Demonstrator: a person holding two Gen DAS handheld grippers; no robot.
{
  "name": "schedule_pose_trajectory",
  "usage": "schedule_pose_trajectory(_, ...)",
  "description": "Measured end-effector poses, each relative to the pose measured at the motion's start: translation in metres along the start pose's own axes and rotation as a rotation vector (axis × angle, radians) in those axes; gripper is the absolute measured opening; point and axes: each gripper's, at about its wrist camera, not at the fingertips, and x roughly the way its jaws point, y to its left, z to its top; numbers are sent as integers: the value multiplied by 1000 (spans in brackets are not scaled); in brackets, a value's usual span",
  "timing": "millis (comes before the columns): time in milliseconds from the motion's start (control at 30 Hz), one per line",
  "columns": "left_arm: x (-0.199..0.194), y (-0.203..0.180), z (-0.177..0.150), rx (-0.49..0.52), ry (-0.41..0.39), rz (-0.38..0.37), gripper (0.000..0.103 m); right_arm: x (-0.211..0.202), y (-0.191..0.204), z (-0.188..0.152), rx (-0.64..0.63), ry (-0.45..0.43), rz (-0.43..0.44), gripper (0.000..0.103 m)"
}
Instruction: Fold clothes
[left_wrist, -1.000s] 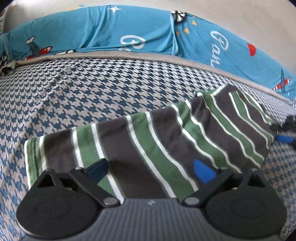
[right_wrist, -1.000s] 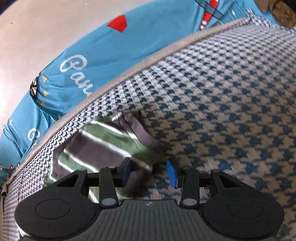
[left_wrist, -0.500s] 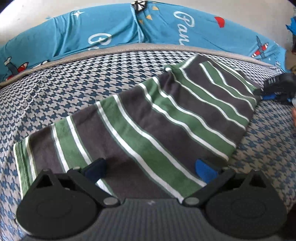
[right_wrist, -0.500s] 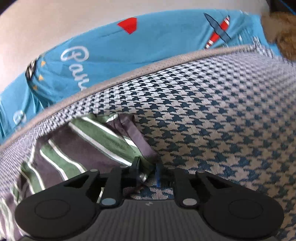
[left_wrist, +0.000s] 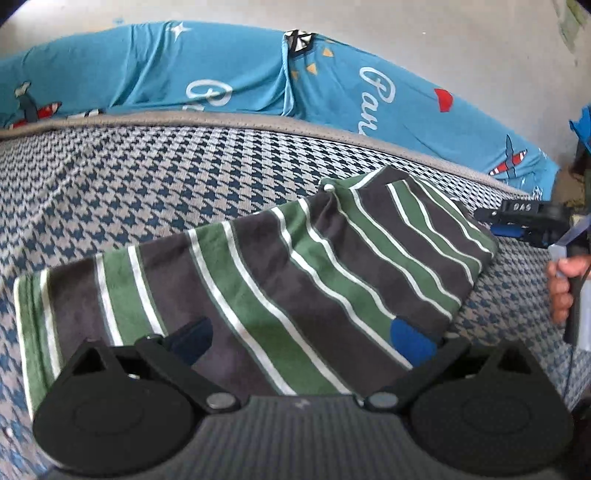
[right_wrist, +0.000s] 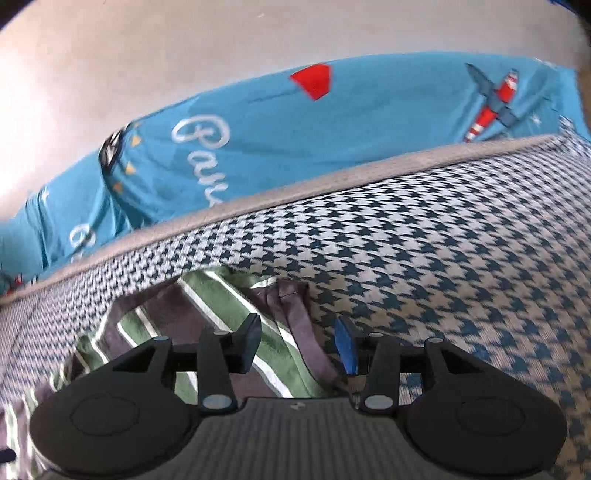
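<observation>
Both grippers stand with their fingers apart over a striped garment that lies on a houndstooth-patterned bed. Seen from the left wrist, the left gripper is spread wide, its dark blue pads resting on or just above the near edge of the cloth, one toward the left end and one toward the right; nothing is pinched between them. The garment, in grey, green and thin white stripes, lies folded into a long band that runs from the near left up toward the far right, with a soft ridge across its middle.

From the right wrist, the right gripper is also parted, and the garment's end, with a bunched grey hem, lies in the gap between its fingers without being clamped. The right finger's blue pad sits over bare bed cover just beside the hem.

At the right edge of the left wrist view, the person's hand grasps the right gripper's handle. A turquoise sheet printed with aeroplanes and white script lies beyond the bed's grey piped edge.
</observation>
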Motion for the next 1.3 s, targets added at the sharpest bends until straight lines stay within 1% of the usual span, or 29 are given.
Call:
schedule_pose_trajectory(167,3,-3,3,16,23,-2,103,18,-2,5,-48,7,15,43)
schedule_pose_trajectory(367,10,-5,4,1,55,-10,103,39,-2,9,-85,32,48,43)
schedule_pose_trajectory(467,12,-7,5,6,60,-8,103,44,1,9,-113,-1,61,44)
schedule_pose_trajectory(567,13,-8,5,14,68,-4,103,48,3,9,-109,-9,79,46)
schedule_pose_trajectory(667,13,-9,5,23,73,-1,103,51,8,8,-129,-14,70,39)
schedule_pose_trajectory(733,13,-9,6,24,74,0,103,52,11,9,-140,-15,72,28)
schedule_pose_trajectory(767,13,-9,6,22,75,-1,103,52,13,10,-140,-14,72,26)
schedule_pose_trajectory(833,12,-8,7,16,75,-4,103,50,20,13,-149,-9,68,19)
schedule_pose_trajectory(933,10,-5,10,1,72,-2,103,40,33,16,-185,-35,42,16)
schedule_pose_trajectory(1033,6,-1,14,-12,69,3,103,22,46,19,-204,-82,40,16)
schedule_pose_trajectory(1200,-2,6,20,-29,53,18,103,-15,91,18,-327,-178,64,16)
schedule_pose_trajectory(1300,-9,11,27,-41,40,30,103,-34,122,11,-394,-213,92,16)
